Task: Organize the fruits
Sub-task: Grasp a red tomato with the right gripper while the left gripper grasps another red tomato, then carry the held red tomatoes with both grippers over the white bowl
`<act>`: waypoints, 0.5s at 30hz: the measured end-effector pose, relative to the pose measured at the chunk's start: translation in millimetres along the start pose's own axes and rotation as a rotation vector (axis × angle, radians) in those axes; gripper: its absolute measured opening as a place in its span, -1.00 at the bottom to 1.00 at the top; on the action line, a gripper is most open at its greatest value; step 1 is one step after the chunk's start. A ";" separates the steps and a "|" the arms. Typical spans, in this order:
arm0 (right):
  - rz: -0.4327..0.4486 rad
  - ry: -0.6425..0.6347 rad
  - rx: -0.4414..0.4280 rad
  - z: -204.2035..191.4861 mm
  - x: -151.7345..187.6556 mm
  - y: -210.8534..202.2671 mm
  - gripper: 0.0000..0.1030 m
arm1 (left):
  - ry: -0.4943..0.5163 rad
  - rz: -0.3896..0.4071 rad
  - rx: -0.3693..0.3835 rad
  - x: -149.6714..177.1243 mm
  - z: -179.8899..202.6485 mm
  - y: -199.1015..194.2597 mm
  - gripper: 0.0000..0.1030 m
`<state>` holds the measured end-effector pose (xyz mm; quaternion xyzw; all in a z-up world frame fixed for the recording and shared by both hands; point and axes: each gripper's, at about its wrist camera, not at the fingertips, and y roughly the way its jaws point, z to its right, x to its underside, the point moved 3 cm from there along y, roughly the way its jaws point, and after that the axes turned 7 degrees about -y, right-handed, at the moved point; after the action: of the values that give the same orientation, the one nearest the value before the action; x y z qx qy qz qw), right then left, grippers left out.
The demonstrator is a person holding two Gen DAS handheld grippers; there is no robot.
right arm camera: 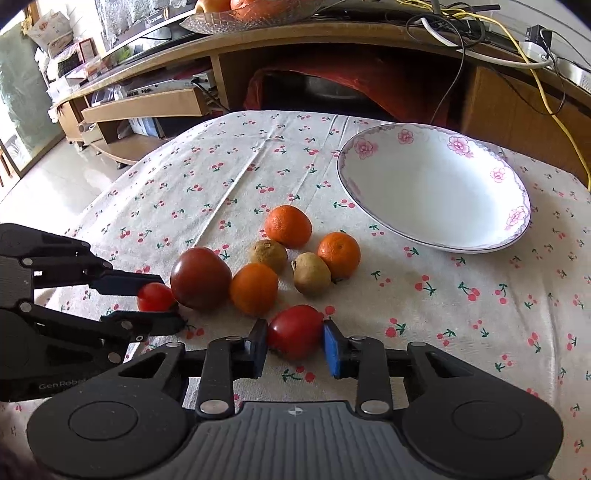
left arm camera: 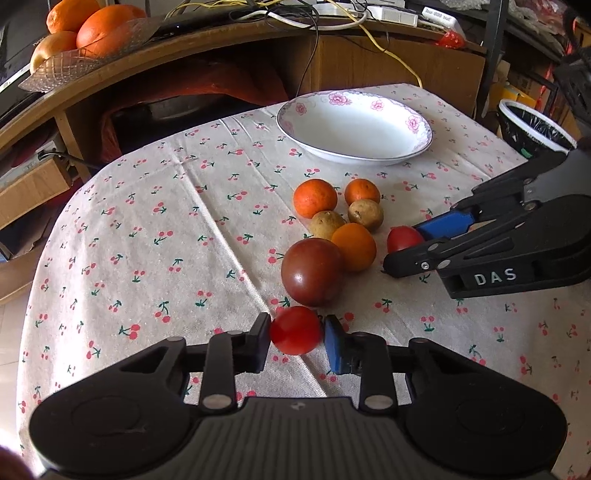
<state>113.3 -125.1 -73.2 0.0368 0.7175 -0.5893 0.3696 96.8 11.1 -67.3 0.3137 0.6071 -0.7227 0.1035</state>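
Between each gripper's pads sits a small red tomato: left gripper [left arm camera: 296,338] on one [left arm camera: 295,329], right gripper [right arm camera: 295,345] on another [right arm camera: 294,329], both apparently clamped on the cloth. Grasping looks done; next, lift toward the bare plate [right arm camera: 436,184] at one o'clock.

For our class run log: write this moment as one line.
left tongs: shut on small red tomato | right tongs: shut on red tomato | floral plate: empty

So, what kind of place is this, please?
Most likely a living room at home: a table under a cherry-print cloth, a curved wooden TV cabinet with cables, and a glass bowl of oranges on it.
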 end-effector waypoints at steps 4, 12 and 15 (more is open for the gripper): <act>-0.013 -0.011 0.005 -1.2 0.1 -0.1 -0.46 | -0.008 -0.004 -0.009 0.0 1.1 0.0 -0.24; -0.028 -0.015 0.016 -1.9 2.3 -4.0 -0.49 | -0.036 -0.021 -0.026 -2.8 1.9 1.5 -0.24; -0.025 -0.018 0.019 -2.5 1.7 -6.8 -0.50 | -0.046 -0.023 -0.030 -2.2 0.8 -0.1 -0.25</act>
<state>107.5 -125.6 -68.6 0.0259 0.7089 -0.6010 0.3683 98.2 9.9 -65.9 0.2884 0.6191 -0.7215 0.1136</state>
